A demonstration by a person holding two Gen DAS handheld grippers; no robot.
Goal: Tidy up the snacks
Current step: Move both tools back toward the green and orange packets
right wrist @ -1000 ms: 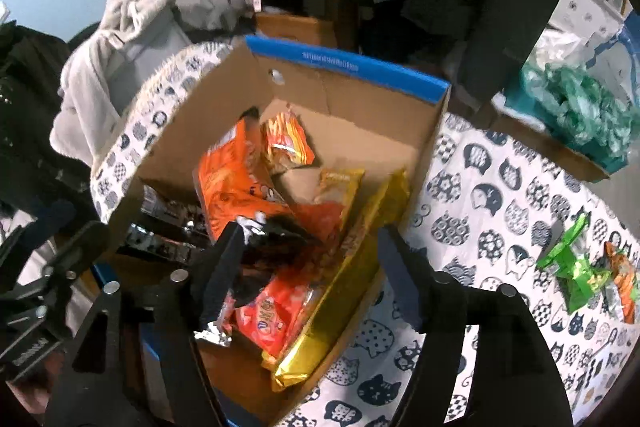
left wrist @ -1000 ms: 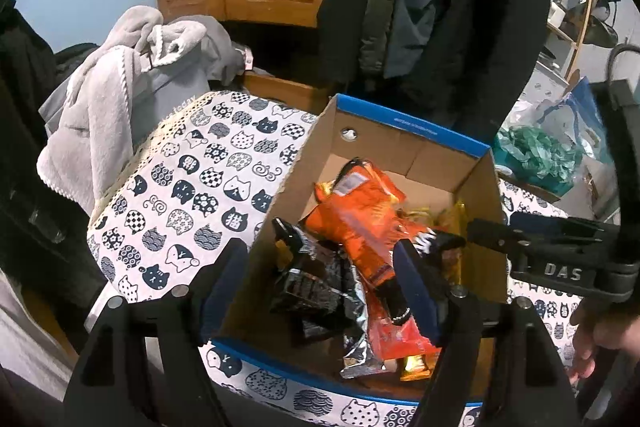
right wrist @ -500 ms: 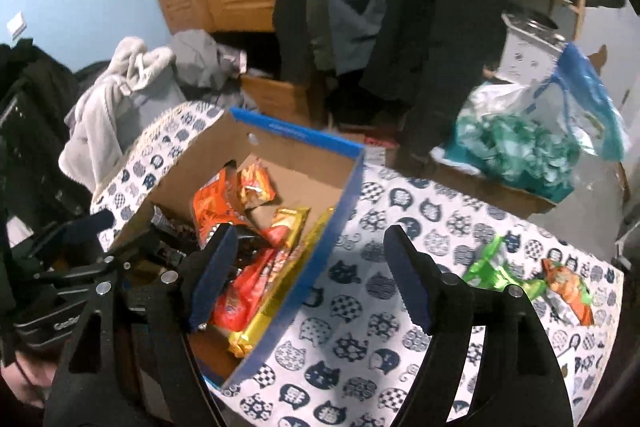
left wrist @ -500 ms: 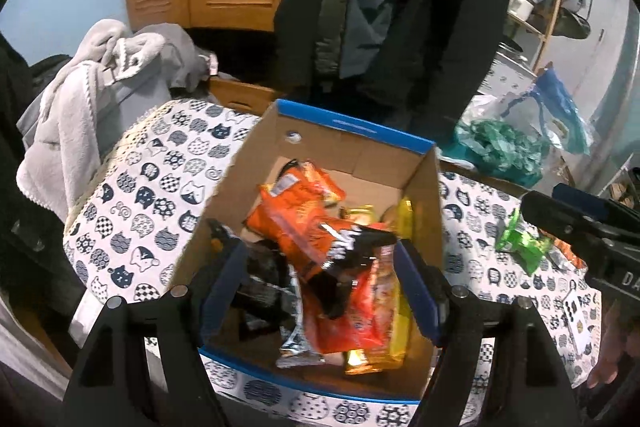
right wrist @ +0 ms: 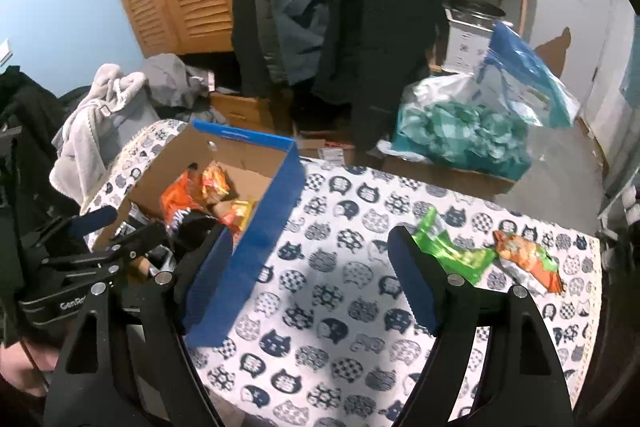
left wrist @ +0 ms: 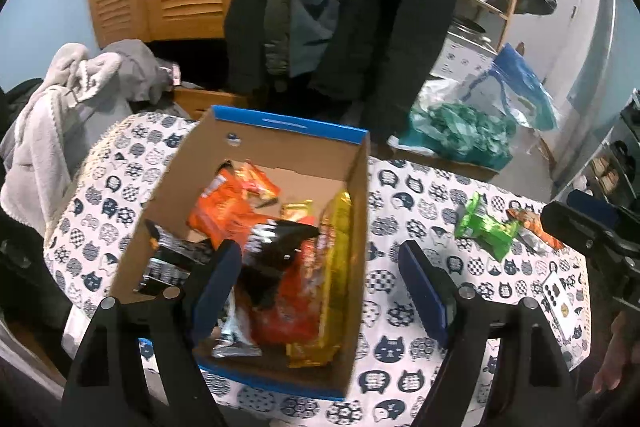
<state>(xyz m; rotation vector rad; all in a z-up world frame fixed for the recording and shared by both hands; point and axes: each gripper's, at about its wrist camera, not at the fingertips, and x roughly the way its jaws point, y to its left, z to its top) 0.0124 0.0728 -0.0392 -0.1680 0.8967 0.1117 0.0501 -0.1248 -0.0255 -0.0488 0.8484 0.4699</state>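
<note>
The box [left wrist: 352, 195] sits on the left of the cat cloth [right wrist: 344, 291], full of snack bags [left wrist: 288, 279]. A green bag [right wrist: 452, 251] and an orange bag [right wrist: 528, 259] lie touching on the right, well apart from the box. The left gripper [left wrist: 320, 291] and right gripper [right wrist: 310, 279] have just been opening; both are wide and hold nothing.

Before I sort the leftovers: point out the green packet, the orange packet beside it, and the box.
green packet [right wrist: 452, 251], right wrist view, its middle.
orange packet [right wrist: 528, 259], right wrist view, its middle.
box [right wrist: 276, 195], right wrist view, blue outer wall.
</note>
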